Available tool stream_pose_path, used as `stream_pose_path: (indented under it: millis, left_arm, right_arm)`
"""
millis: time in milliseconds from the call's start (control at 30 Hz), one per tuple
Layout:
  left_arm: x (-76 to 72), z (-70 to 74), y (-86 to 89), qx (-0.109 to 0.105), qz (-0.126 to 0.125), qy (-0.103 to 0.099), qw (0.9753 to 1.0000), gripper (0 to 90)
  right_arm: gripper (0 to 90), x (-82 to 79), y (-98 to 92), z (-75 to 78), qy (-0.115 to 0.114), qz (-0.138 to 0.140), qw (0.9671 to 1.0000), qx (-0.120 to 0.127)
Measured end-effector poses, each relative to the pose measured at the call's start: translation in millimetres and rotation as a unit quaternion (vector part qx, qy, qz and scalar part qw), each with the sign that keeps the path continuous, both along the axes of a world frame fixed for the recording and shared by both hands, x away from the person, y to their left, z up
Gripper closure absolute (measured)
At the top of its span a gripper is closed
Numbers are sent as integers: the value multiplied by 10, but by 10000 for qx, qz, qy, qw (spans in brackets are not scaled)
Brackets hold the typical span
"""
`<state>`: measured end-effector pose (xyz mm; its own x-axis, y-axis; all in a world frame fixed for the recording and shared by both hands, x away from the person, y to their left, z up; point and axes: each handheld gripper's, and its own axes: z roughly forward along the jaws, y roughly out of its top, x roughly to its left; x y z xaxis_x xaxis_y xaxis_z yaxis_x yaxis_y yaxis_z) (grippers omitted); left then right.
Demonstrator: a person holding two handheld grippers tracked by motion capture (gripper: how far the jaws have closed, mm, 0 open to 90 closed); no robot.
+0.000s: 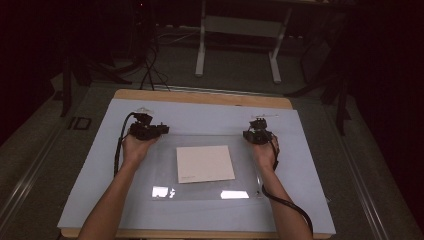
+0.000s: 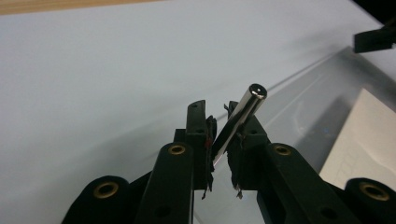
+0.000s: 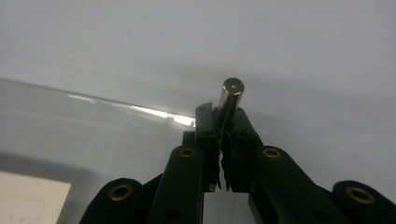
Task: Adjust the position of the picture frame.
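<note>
Only the flat paper sheet [image 1: 205, 163] lies between both tongs; surrounding mat [image 1: 200, 117] open.

Person with two hand-held grippers. Both forearms are bare, with no sleeve, glove or watch visible in the high view. The left gripper [image 1: 147, 130] and right gripper [image 1: 258, 134] are compact black assemblies, each with a small pale plate on top. A black cable trails from each: one loops beside the left forearm, the other runs along the right forearm toward the table's near edge. In the gripper views, each gripper [image 2: 223, 140] [image 3: 223, 122] has two matte black jaws built from rounded link arms, with brass-coloured pivot bushings and smaller dark screw holes. The inner jaw pads look worn and ragged at their lower edges; a small red mark shows on the left gripper's pad.
</note>
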<state>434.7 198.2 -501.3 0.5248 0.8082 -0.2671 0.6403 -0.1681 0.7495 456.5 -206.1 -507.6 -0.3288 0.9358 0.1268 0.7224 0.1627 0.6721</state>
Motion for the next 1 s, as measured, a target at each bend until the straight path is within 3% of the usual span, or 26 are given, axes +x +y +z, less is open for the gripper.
stream_pose_path:
  millis: [300, 433, 600, 1000]
  left_arm:
    - [94, -175, -6, 75, 136, 133, 9998, 800]
    - [81, -210, -62, 168, 33, 178, 9997, 801]
    - [93, -279, -72, 94, 137, 232, 9996, 800]
    - [81, -284, -93, 147, 217, 177, 9995, 799]
  right_arm:
    - [857, -13, 55, -68, 10, 39, 9997, -232]
    - [856, -38, 17, -94, 11, 21, 9996, -283]
    - [855, -57, 2, -100, -38, 43, 9994, -330]
    - [853, -92, 8, -106, -101, 70, 9991, -394]
